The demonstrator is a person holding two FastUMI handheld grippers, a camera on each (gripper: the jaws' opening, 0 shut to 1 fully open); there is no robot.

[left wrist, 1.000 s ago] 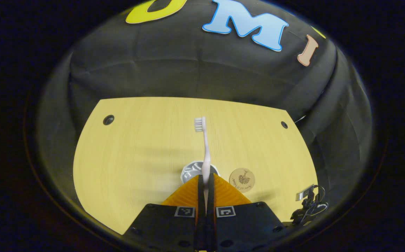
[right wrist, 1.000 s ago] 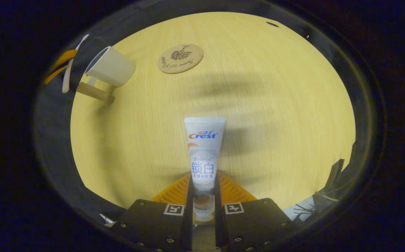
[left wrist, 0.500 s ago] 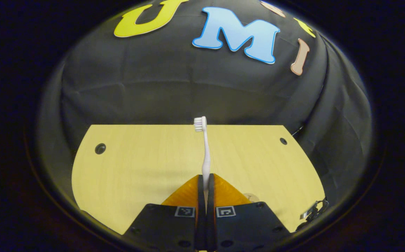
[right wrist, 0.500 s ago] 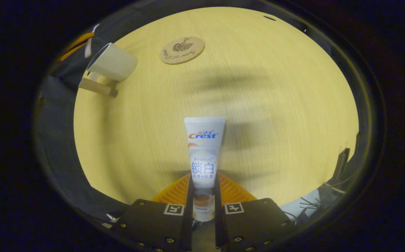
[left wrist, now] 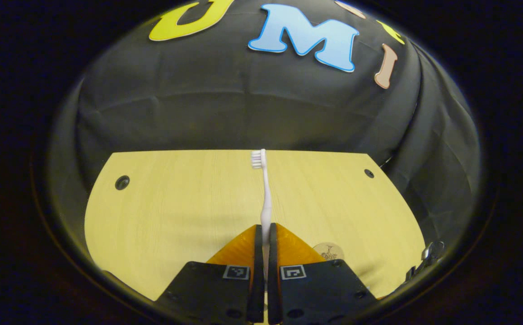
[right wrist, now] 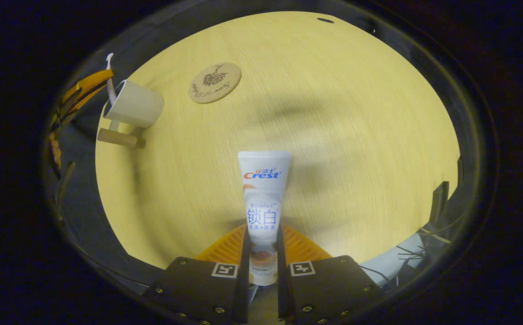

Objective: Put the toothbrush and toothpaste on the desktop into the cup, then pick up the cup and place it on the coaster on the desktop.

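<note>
In the left gripper view, the left gripper (left wrist: 264, 234) is clenched on the handle of the toothbrush (left wrist: 265, 194), both fingers pressing it from either side, and the brush stands out forward from the fingers with its bristle head (left wrist: 257, 159) at the far end, over the far edge of the wooden desk (left wrist: 175, 203). Part of the round cork coaster (left wrist: 328, 251) peeks out just to the right of the gripper's fingers, lying flat on the desk. In the right gripper view, the right gripper (right wrist: 262, 246) grasps the toothpaste (right wrist: 263, 198) near its cap end, a finger on each side, and the tube points forward with its flat crimped end away from the camera, held above the desk (right wrist: 333, 135). Far off to the left in that view the white cup (right wrist: 134, 104) stands on the desk (its short wooden handle (right wrist: 117, 138) sticks out on the near side), and the coaster (right wrist: 214, 82) lies a little to its right, apart from it. The tip of the toothbrush (right wrist: 110, 76) shows just at the cup's rim, with the other gripper's fingers (right wrist: 85, 85) beside it; whether the brush is already inside the cup cannot be told.
</note>
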